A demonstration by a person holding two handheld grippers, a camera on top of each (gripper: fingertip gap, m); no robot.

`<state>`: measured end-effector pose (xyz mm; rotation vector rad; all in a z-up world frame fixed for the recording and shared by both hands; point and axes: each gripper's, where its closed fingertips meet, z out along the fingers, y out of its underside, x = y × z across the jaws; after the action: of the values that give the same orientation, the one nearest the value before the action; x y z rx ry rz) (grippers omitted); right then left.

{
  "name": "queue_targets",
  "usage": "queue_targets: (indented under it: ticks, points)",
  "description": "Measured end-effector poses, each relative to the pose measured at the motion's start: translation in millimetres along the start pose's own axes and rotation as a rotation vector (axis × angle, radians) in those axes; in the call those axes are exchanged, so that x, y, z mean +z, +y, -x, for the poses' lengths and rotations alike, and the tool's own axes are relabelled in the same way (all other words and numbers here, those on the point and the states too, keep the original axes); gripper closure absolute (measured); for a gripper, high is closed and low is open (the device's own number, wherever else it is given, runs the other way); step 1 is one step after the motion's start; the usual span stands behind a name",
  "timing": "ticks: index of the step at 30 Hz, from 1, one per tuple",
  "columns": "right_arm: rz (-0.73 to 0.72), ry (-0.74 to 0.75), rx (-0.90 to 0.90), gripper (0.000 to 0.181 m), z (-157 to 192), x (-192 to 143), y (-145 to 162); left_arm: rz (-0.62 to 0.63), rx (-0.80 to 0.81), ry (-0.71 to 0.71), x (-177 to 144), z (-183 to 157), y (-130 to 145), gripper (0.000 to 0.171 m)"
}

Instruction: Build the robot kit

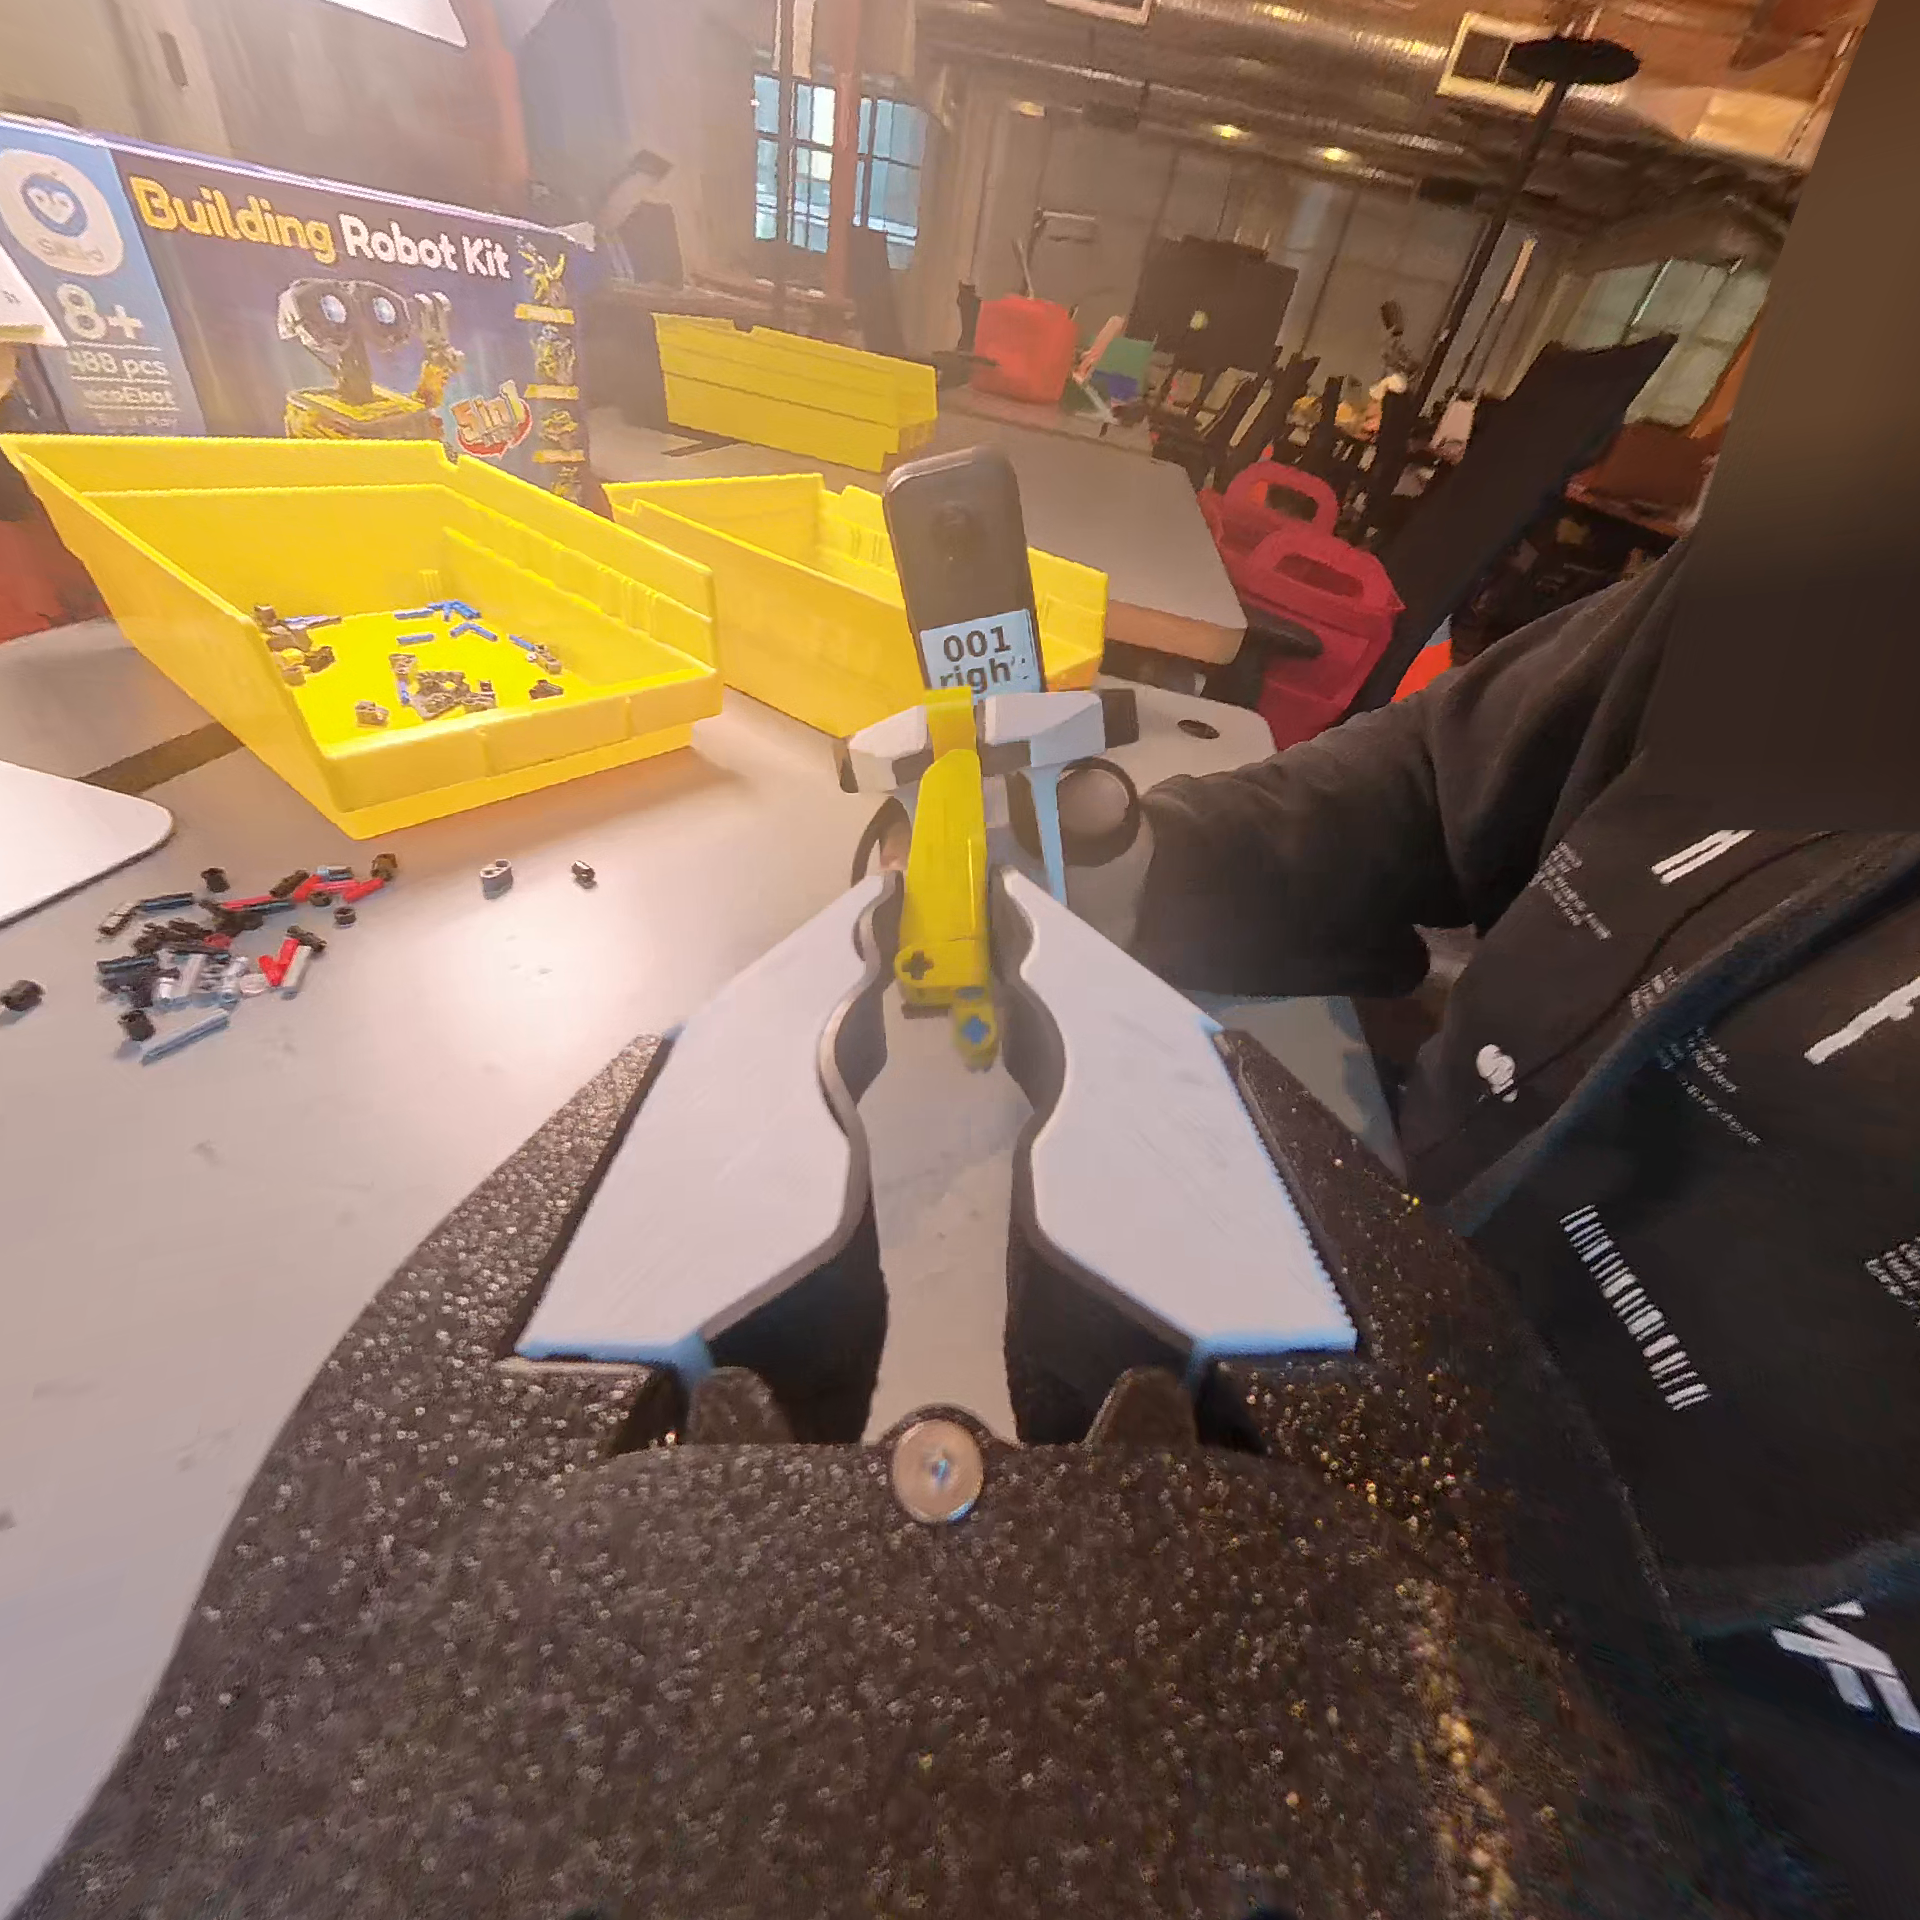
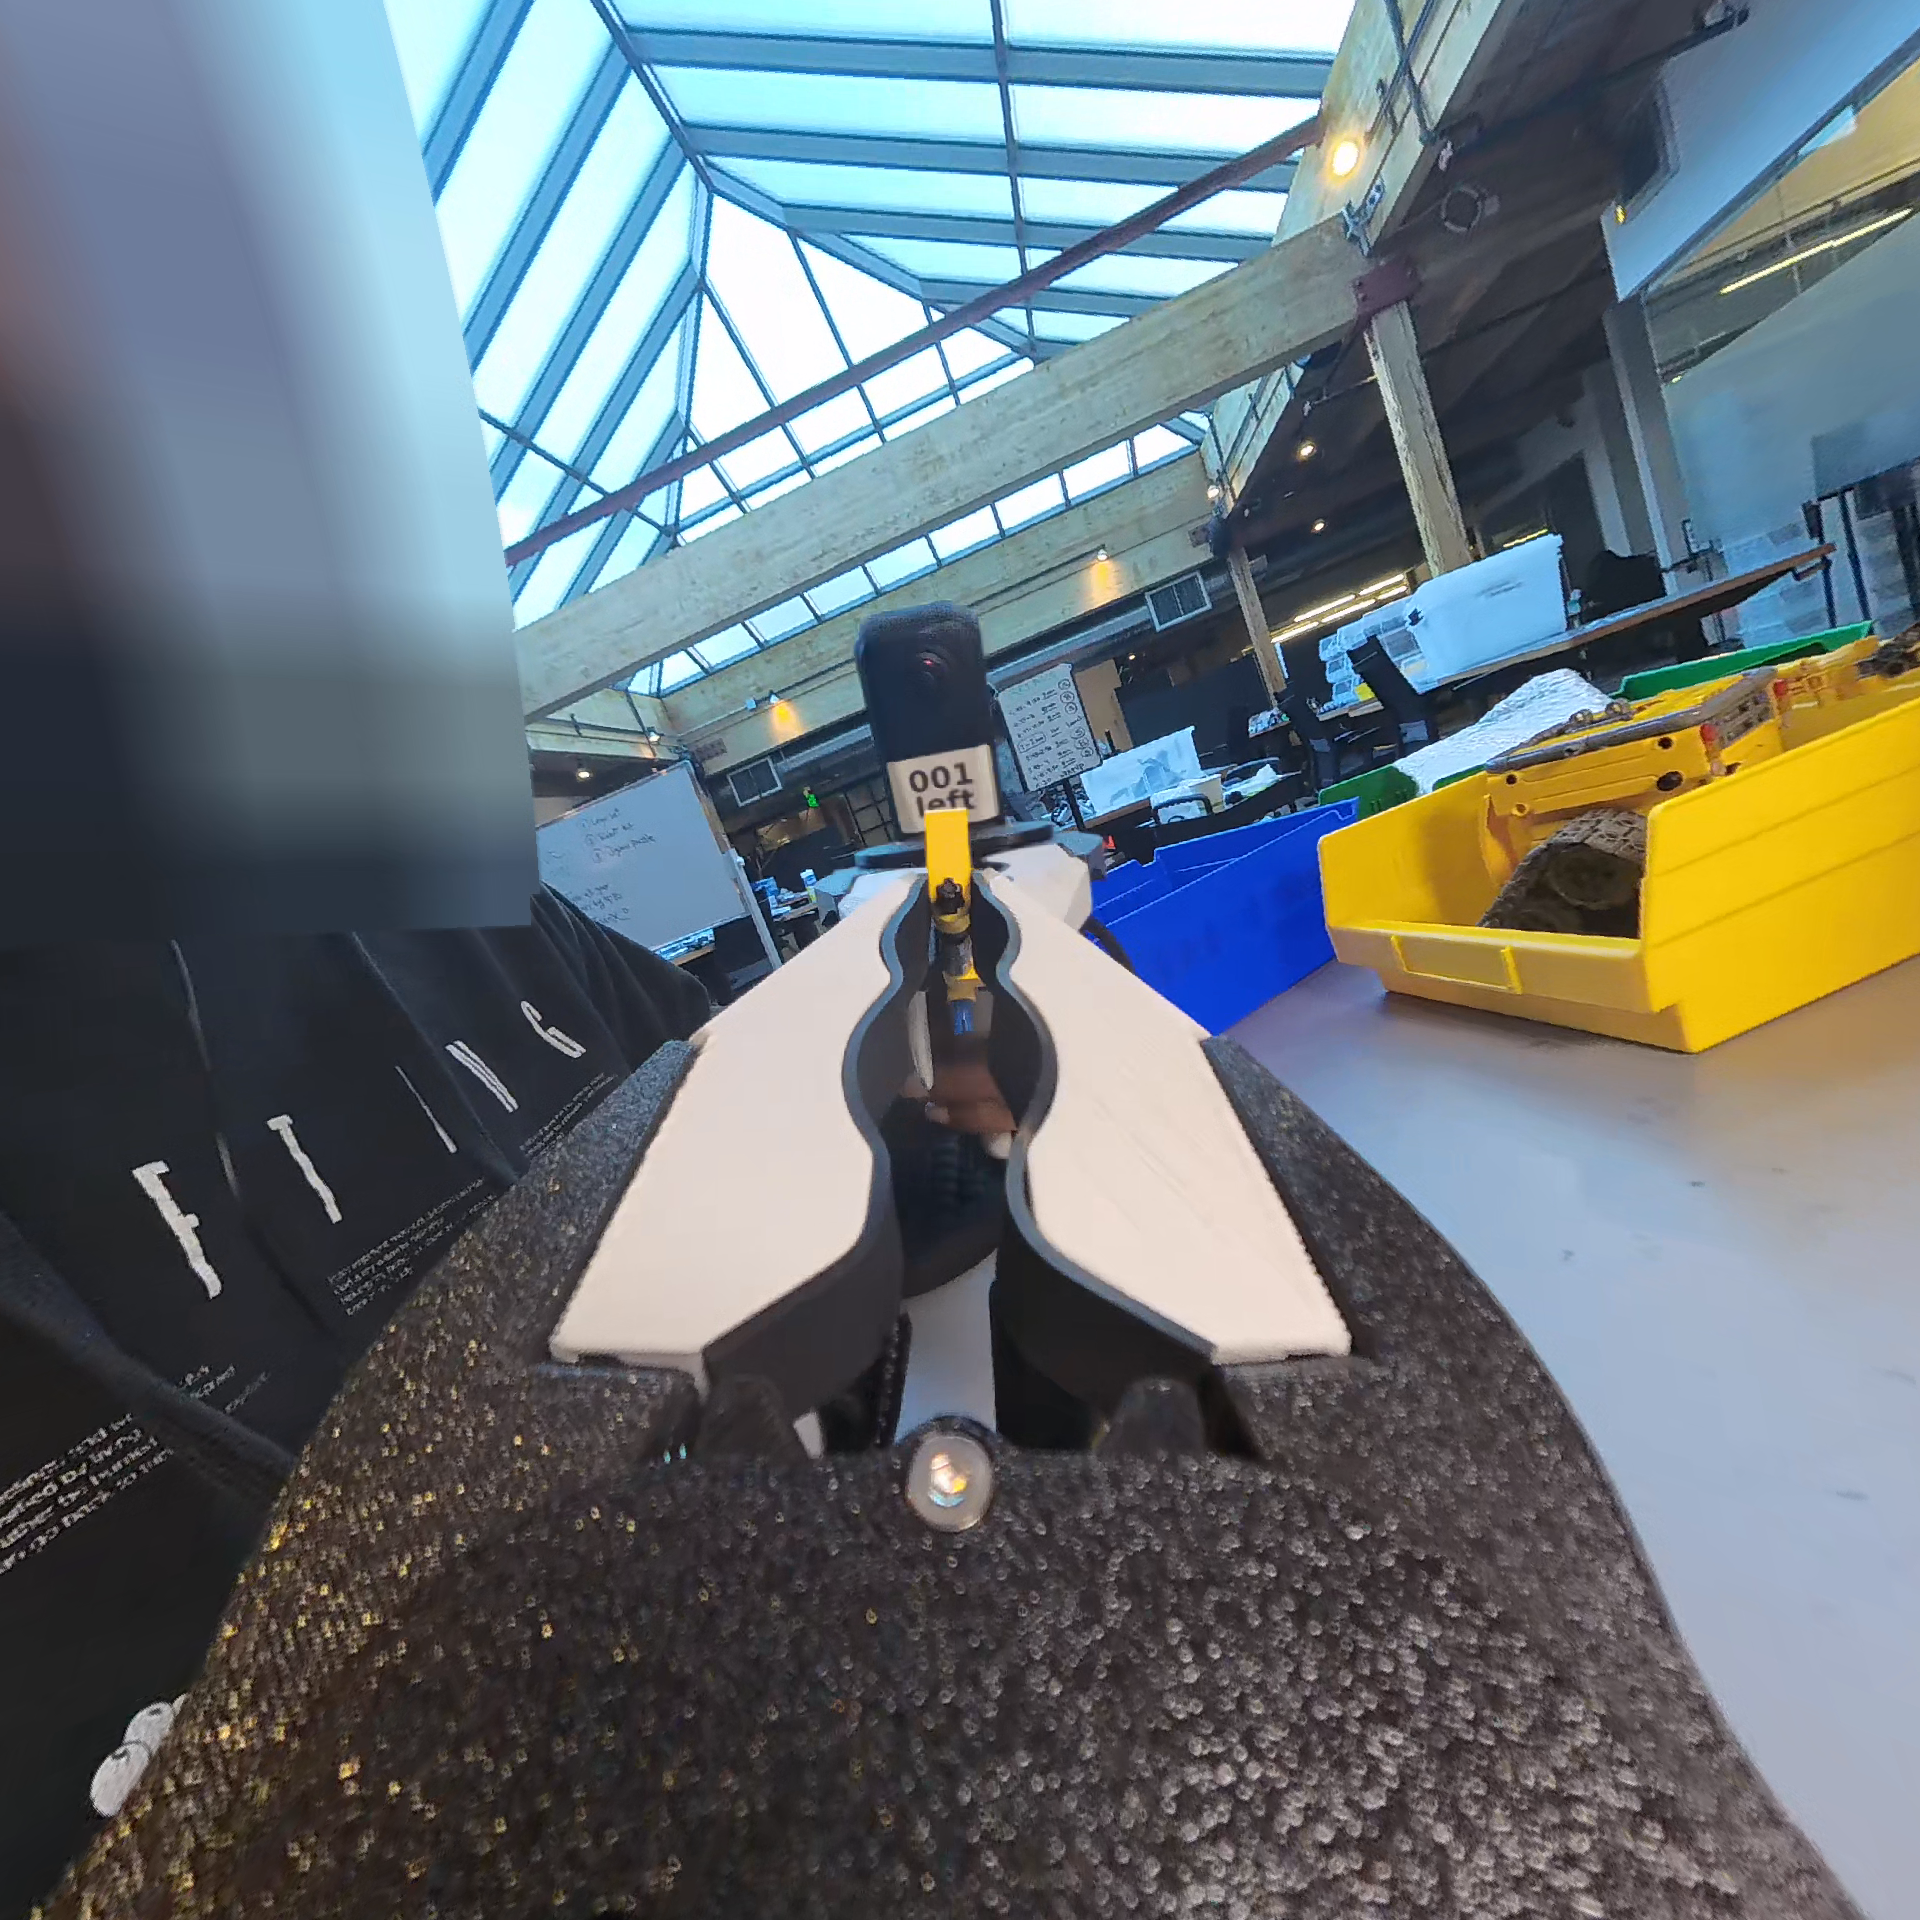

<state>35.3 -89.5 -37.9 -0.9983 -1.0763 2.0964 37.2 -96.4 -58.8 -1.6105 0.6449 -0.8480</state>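
Note:
A long yellow building piece [image 1: 940, 852] is held above the grey table [image 1: 416, 1091] between both grippers, which face each other tip to tip. My left gripper [image 1: 943, 888] is shut on its near end. A small yellow connector with a blue pin [image 1: 977, 1029] hangs below that end. My right gripper [image 1: 951, 743] grips the far end, under its black camera [image 1: 961, 561]. In the right wrist view, the right gripper [image 2: 951, 885] is shut on the yellow piece [image 2: 948, 836]. The left gripper's black camera [image 2: 923, 707] stands just behind it.
A yellow bin [image 1: 499, 758] with small parts stands at the left. More yellow bins [image 1: 790, 644] and a kit box [image 1: 312, 301] are behind it. Loose small parts [image 1: 208, 945] lie on the table. A dark sleeve [image 1: 1403, 810] is at the right. A yellow bin [image 2: 1662, 935] holds a tracked model, with blue bins [image 2: 1226, 914] beside it. Only a small space, under 4 cm, lies between the two pairs of fingers.

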Motion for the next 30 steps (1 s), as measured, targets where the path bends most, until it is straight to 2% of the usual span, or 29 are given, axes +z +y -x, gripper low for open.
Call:
queue_targets:
  ticks: [9,14,19,24,28,30]
  points:
    - [-0.102,0.044,0.231,0.174,-10.2,2.4,2.1,0.1,0.308,-0.206,-4.7,12.6,1.7,0.156]
    - [-0.134,0.084,0.31,0.174,-16.9,2.3,5.3,0.14,0.386,-0.259,-7.4,18.2,2.7,0.155]
    - [-0.12,0.063,0.258,0.174,-13.5,2.9,4.2,0.075,0.281,-0.189,-8.8,14.1,-2.3,0.151]
    - [-0.134,0.034,0.176,0.175,-9.1,0.3,-3.2,0.022,0.109,-0.083,-12.8,8.8,-2.6,0.142]
    - [-0.142,0.028,0.141,0.175,-8.2,-1.2,-7.5,-0.001,-0.055,0.024,-11.8,2.0,-1.0,0.153]
    - [-0.13,0.028,0.118,0.174,-7.6,-1.1,-6.9,-0.015,-0.081,0.034,-13.3,3.1,-3.5,0.156]
